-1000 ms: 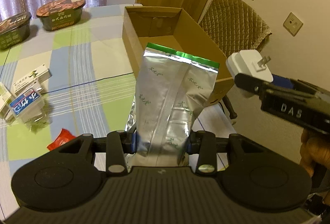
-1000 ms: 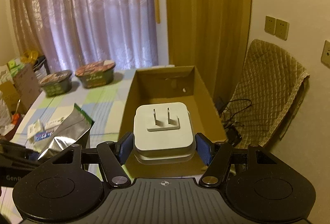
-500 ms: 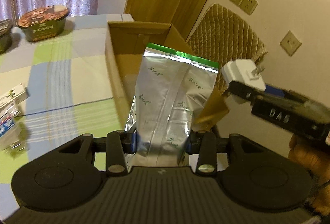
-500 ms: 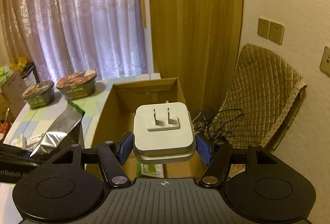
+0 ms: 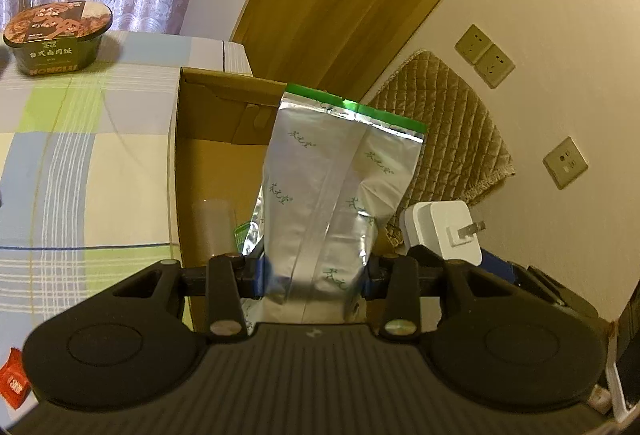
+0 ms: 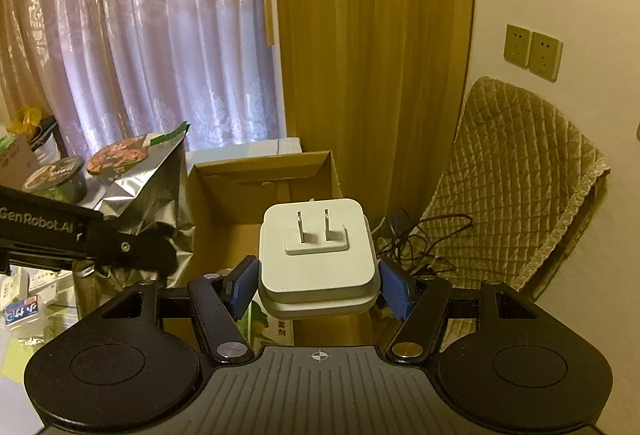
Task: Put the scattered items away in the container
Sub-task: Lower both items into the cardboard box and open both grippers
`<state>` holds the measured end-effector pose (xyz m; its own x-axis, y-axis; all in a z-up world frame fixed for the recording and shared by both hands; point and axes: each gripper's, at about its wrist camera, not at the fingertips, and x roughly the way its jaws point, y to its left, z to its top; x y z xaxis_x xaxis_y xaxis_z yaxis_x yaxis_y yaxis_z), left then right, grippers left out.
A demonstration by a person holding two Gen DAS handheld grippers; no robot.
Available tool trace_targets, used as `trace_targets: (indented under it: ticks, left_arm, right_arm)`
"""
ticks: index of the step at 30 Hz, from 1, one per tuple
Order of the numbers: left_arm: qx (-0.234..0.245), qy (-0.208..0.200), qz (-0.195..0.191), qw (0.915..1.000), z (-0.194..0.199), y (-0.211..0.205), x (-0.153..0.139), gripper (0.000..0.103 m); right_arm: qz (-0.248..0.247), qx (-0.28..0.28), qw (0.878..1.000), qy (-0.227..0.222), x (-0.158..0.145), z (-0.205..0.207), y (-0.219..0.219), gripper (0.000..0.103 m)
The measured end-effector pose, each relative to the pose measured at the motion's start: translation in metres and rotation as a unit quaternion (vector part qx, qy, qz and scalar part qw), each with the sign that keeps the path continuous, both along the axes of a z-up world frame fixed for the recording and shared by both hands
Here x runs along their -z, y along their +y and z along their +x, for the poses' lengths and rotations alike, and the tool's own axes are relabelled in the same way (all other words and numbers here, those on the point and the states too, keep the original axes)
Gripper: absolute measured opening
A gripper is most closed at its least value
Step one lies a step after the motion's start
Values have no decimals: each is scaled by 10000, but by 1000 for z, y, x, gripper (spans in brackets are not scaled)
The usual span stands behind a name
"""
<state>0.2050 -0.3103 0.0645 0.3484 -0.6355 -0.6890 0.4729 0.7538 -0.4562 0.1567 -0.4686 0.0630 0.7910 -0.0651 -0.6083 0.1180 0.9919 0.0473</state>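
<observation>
left gripper [image 6: 120, 247]: "GenRobot.AI" | noodle bowl [image 5: 58, 33]: possibly "HONGLU"

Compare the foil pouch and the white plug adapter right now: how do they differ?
The foil pouch is silver, creased and tall with a green top; the plug adapter is white, rigid and squarish. The left gripper holds the pouch, the right gripper the adapter. Both hang over the cardboard box.

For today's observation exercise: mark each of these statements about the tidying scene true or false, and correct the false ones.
1. The left gripper grips a silver foil pouch. True.
2. The right gripper is empty. False: it holds a white plug adapter.
3. The cardboard box is closed. False: its top is open.
4. A quilted cover drapes the chair. True.
5. The adapter's prongs point away from the camera. False: they face it.
</observation>
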Motion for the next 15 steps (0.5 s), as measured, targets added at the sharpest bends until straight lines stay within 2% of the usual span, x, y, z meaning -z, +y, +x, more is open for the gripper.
trace_targets:
  ticks: [9, 12, 15]
  left_arm:
    - [-182, 190, -135, 9996, 19, 1, 21, 36]
    - [-188, 135, -165, 9996, 24, 1, 21, 49]
    - [-212, -57, -88, 9997, 26, 4, 15, 52]
  right_arm:
    - [1, -62, 9999, 139, 16, 15, 1, 67]
    - [12, -73, 9998, 169, 19, 18, 2, 67]
    - [6, -78, 9998, 186, 21, 19, 2, 67]
